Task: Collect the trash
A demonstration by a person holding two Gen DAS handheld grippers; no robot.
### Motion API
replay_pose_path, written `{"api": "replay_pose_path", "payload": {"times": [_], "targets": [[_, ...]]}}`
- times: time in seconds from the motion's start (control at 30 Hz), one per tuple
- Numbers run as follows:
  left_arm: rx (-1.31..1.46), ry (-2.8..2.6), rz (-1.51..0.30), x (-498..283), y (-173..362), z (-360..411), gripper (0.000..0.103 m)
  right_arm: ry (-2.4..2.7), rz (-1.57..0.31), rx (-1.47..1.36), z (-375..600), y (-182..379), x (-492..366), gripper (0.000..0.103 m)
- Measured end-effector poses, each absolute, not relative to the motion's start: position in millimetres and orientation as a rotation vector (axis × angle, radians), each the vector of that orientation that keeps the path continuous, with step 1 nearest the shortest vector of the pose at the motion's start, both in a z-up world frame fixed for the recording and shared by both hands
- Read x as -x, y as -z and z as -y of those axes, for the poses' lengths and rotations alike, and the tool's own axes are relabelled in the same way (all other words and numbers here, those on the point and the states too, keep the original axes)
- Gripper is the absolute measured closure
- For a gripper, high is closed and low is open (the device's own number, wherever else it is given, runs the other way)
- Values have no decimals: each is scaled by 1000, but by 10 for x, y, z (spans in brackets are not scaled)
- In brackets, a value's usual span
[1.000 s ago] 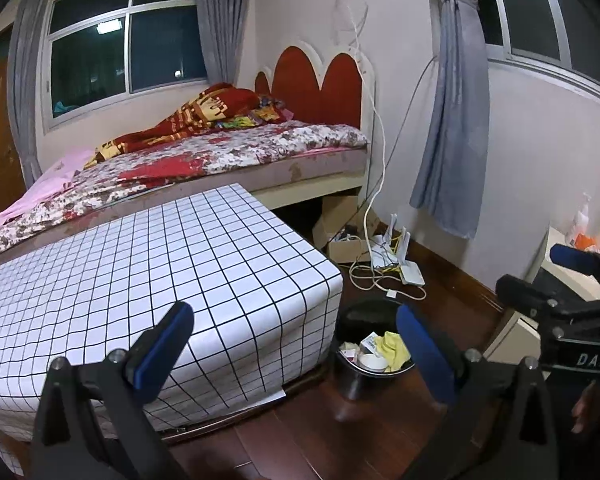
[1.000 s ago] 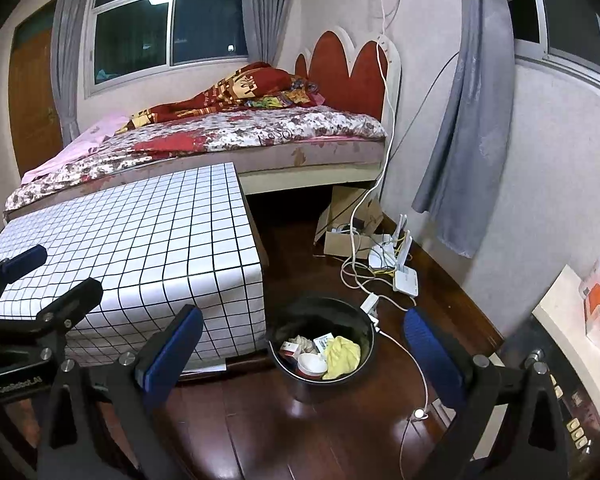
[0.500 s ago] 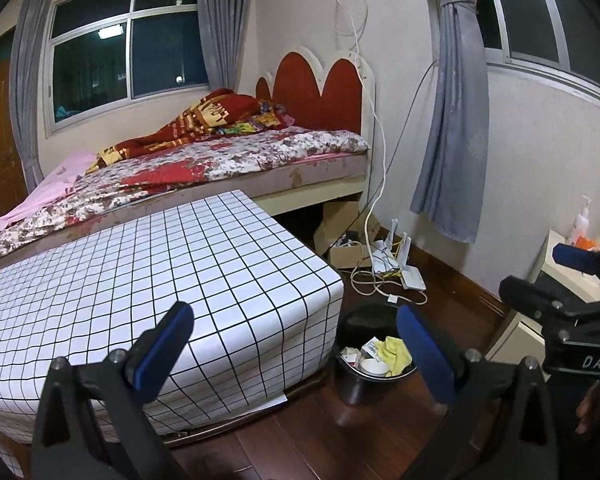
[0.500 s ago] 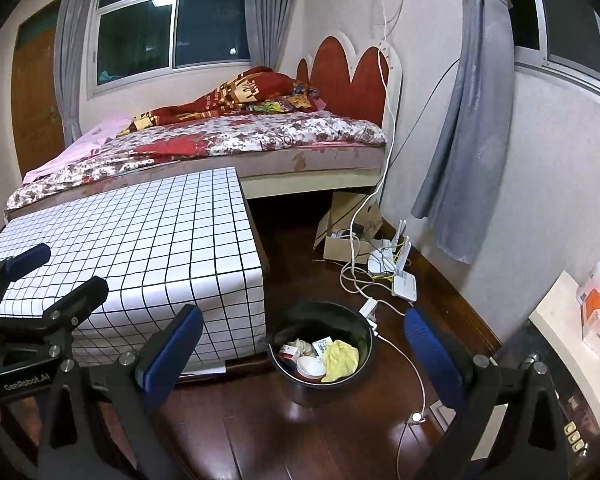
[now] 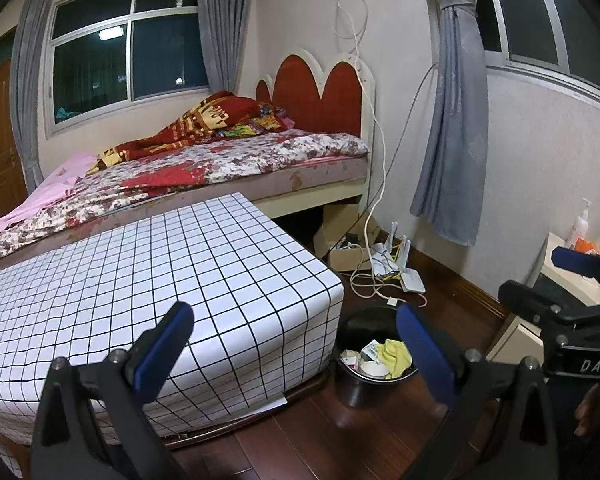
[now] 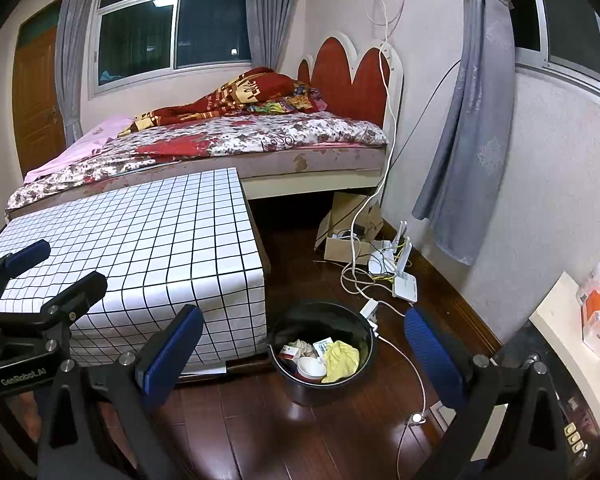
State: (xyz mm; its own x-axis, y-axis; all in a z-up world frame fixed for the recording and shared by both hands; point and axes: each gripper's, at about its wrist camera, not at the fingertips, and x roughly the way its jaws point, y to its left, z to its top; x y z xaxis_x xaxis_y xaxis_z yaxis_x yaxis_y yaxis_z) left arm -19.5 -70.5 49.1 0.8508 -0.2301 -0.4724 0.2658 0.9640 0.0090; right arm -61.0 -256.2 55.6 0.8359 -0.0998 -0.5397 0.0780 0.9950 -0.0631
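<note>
A black trash bin (image 6: 300, 390) (image 5: 354, 386) stands on the wooden floor beside the table's corner. It holds a yellow cloth (image 6: 342, 360) (image 5: 394, 354), a white cup (image 6: 312, 369) and small cartons. My left gripper (image 5: 296, 342) is open with nothing between its blue pads, raised over the table's near corner. My right gripper (image 6: 304, 344) is also open with nothing in it, hovering above and in front of the bin. Each gripper shows at the edge of the other's view.
A table under a white grid cloth (image 5: 140, 280) (image 6: 140, 248) fills the left. Behind it is a bed (image 5: 220, 168). Cables, a white router (image 6: 404, 284) and a cardboard box (image 6: 346, 240) lie on the floor by the wall. A white counter (image 6: 560, 320) is at right.
Both grippers have drawn back and risen slightly, so the bin sits a little lower in both views. Their jaws stay open as before.
</note>
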Motion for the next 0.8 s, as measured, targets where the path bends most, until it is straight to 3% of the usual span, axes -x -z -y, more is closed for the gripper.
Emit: {"api": "replay_pose_path", "payload": {"times": [0.8], "targets": [[-80,262,-480,172,-518,726,1,92,-574,41,2570,-565,595,1]]}}
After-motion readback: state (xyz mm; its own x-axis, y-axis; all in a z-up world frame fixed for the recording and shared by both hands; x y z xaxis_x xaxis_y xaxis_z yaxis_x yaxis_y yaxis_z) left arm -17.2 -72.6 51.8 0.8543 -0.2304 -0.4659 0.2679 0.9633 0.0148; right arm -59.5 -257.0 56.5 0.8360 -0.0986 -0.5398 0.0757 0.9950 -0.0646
